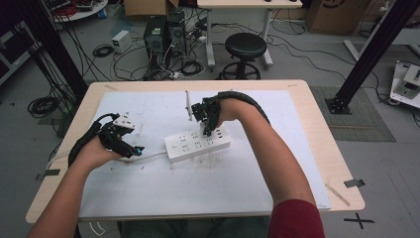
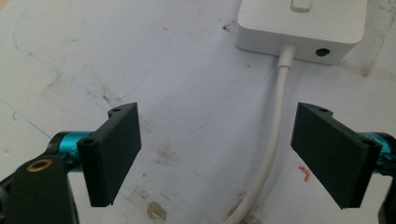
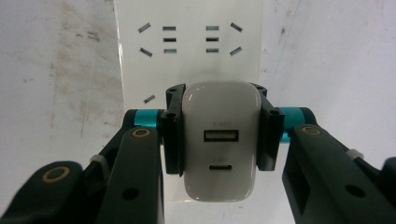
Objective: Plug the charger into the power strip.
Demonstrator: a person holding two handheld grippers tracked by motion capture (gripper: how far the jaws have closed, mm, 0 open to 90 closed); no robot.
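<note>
on the table (image 1: 307, 148), power strip (image 1: 198, 144): rigid, light, prone to sliding. white charger (image 3: 220, 140) over its sockets: hard, smooth, slippery; best held by flat sides. right gripper (image 3: 219, 135) pinching those sides. left gripper (image 2: 219, 154) spread wide astride the cord (image 2: 275, 130).

No lettering is coming through legibly anywhere. The white charger (image 3: 219, 140) is carrying two small pale grey markings, one sitting just above its upper port and one just above its lower port, but both are blurring out too small to read. The power strip (image 1: 198, 143), lying near the middle of the table (image 1: 317, 124), is showing no readable label or brand. A black X-shaped mark (image 1: 359, 219) is sitting on the floor off the table's near right corner.
</note>
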